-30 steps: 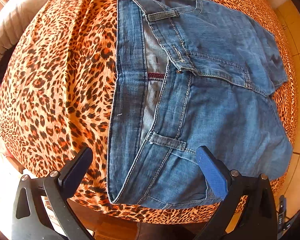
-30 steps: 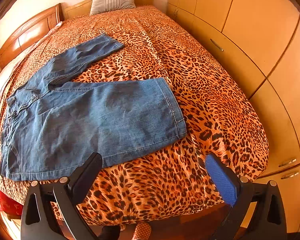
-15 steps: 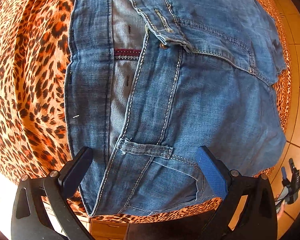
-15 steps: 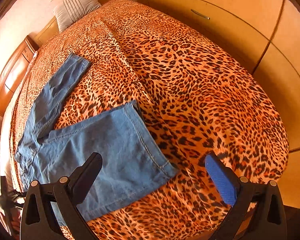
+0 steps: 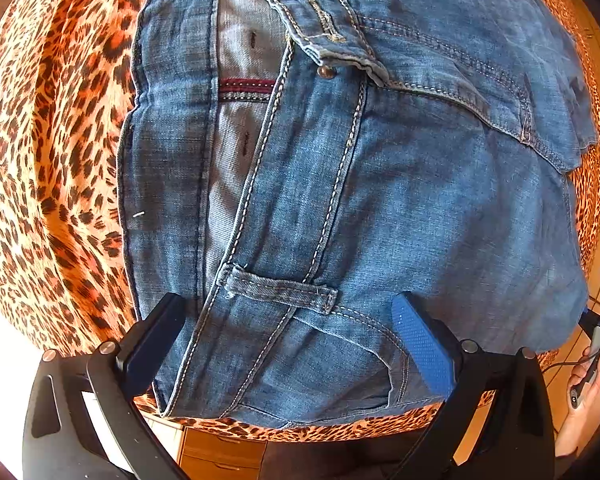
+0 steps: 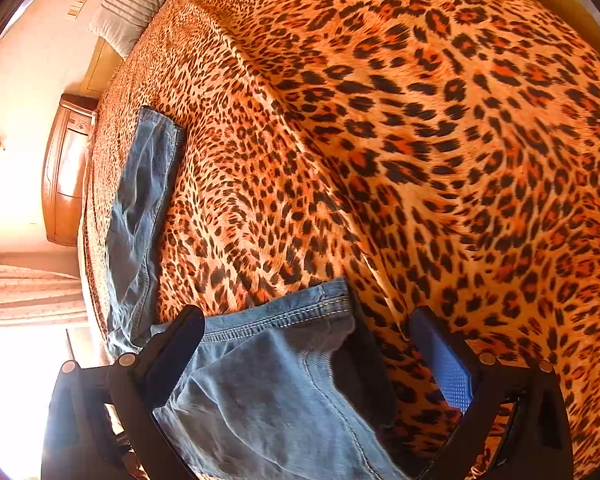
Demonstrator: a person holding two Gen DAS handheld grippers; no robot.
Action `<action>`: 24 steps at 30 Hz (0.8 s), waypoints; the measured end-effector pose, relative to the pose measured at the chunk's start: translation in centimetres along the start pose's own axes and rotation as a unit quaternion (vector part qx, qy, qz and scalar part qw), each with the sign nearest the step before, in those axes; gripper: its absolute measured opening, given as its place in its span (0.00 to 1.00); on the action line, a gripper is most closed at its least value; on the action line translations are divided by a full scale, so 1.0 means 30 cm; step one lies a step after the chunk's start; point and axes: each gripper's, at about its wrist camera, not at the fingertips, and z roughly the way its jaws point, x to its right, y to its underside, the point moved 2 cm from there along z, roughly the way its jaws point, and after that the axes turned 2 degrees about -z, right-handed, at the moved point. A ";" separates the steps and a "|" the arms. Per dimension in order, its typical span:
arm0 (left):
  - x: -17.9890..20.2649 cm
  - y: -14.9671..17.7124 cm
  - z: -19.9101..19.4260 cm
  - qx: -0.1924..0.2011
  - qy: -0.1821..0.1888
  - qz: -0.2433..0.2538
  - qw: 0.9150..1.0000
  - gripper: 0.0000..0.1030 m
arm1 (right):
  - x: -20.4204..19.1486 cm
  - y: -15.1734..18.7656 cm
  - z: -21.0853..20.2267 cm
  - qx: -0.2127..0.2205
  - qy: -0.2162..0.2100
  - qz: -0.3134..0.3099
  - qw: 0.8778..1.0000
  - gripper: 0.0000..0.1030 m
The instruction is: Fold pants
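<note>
Jeans (image 5: 400,200): flat on bed (image 6: 420,120), unfolded. Left tongs (image 5: 288,344) agape over waistband corner; right tongs (image 6: 308,356) agape over near hem. Pinch both layers, lift together.

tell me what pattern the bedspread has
Orange and black leopard print on the bedspread, clearest in the right wrist view.

Black hand-held gripper (image 5: 296,344) (silver screws), blue pad (image 5: 422,344)

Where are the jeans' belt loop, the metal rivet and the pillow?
belt loop (image 5: 278,289): left wrist view, middle of the loop's strap.
rivet (image 5: 326,71): left wrist view, its round head.
pillow (image 6: 134,8): right wrist view, its striped face.
</note>
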 end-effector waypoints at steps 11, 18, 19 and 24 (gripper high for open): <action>-0.030 -0.021 -0.083 0.006 0.025 -0.012 1.000 1.00 | -0.065 -0.016 0.055 -0.046 0.031 -0.071 0.996 0.58; 0.025 -0.023 -0.117 0.048 -0.015 0.003 0.999 0.67 | -0.127 -0.012 -0.003 -0.015 0.081 -0.166 0.983 0.17; 0.026 -0.025 -0.124 0.052 -0.021 0.004 0.998 0.60 | -0.154 -0.021 -0.035 0.001 0.070 -0.173 0.983 0.17; -0.010 -0.063 -0.138 0.052 -0.016 -0.024 0.998 0.44 | -0.223 -0.061 -0.078 0.037 0.070 -0.185 0.980 0.17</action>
